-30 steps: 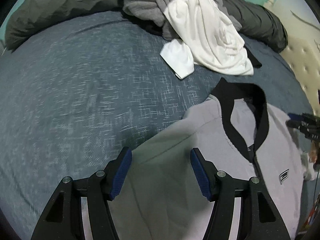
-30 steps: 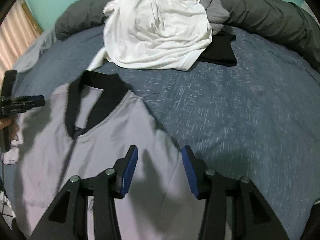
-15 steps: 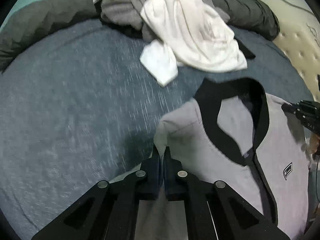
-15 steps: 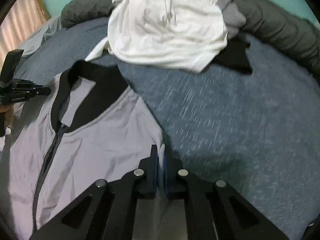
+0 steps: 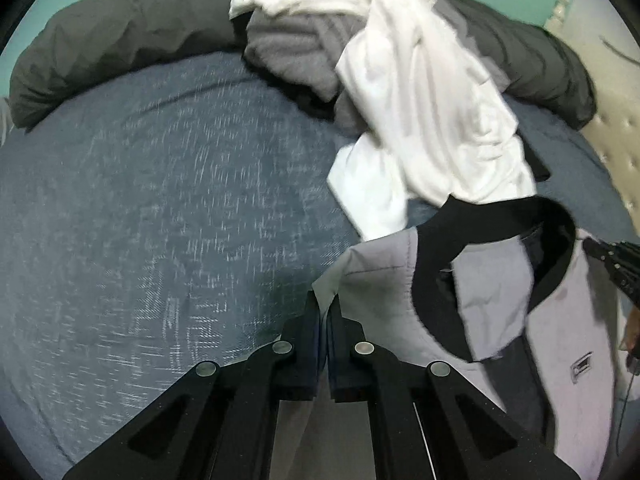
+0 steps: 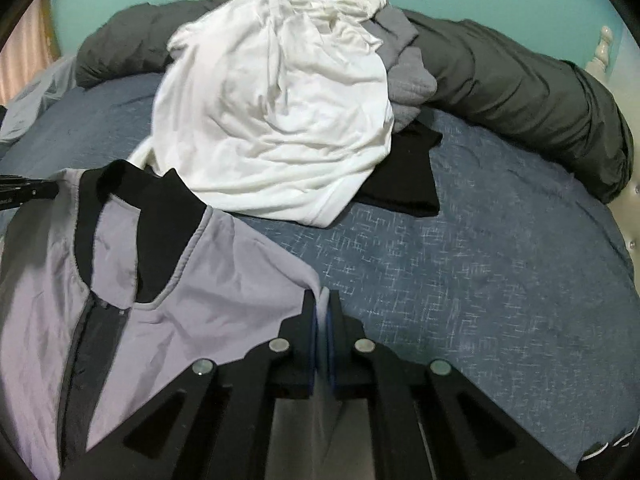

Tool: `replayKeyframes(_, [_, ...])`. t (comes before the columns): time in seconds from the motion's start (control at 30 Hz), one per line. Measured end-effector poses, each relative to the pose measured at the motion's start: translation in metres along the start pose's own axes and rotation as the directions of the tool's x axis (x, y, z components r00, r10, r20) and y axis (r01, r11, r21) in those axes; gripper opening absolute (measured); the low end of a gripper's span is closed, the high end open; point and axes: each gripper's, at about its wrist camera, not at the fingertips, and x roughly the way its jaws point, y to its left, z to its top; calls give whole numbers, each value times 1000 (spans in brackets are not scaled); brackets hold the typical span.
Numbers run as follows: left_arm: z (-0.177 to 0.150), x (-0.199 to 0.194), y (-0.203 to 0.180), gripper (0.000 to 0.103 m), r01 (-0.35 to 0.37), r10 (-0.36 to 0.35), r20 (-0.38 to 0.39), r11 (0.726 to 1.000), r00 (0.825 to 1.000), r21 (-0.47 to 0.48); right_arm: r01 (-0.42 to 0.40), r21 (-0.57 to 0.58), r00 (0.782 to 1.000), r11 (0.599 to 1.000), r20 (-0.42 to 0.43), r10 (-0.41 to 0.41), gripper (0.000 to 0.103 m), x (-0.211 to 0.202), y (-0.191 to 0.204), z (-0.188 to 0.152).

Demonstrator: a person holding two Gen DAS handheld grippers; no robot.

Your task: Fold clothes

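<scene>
Pinching the grey jacket at both shoulders w/ left gripper & right gripper clamped on fabric, we should keep tension even, clear of the white shirt.

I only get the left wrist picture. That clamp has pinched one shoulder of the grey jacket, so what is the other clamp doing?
Observer: The right hand-held gripper is shut on the opposite shoulder edge of the grey jacket.
Visitor: Is anything lying beneath that white shirt?
Observer: Yes, a black garment lies flat, partly under the white shirt, and sticks out on its right side.
Visitor: And off to the side of the room?
Observer: A pink curtain hangs at the left edge of the right wrist view.
</scene>
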Motion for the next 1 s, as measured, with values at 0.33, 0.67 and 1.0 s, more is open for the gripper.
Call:
replayKeyframes(0.33, [-13, -18, 12, 54, -12, 15, 67, 999, 998, -41, 57, 76, 998, 995, 14, -58, 36, 14, -4, -6])
replayKeyframes(0.67, [-100, -112, -9, 54, 120, -106, 140, 988, 984, -98, -195, 187, 977, 963, 125, 174, 42, -73, 19, -58])
replayKeyframes(1.0, [-235, -152, -37, 57, 148, -132, 125, 981, 983, -127, -342, 196, 939, 919, 26, 344, 52, -92, 105, -116])
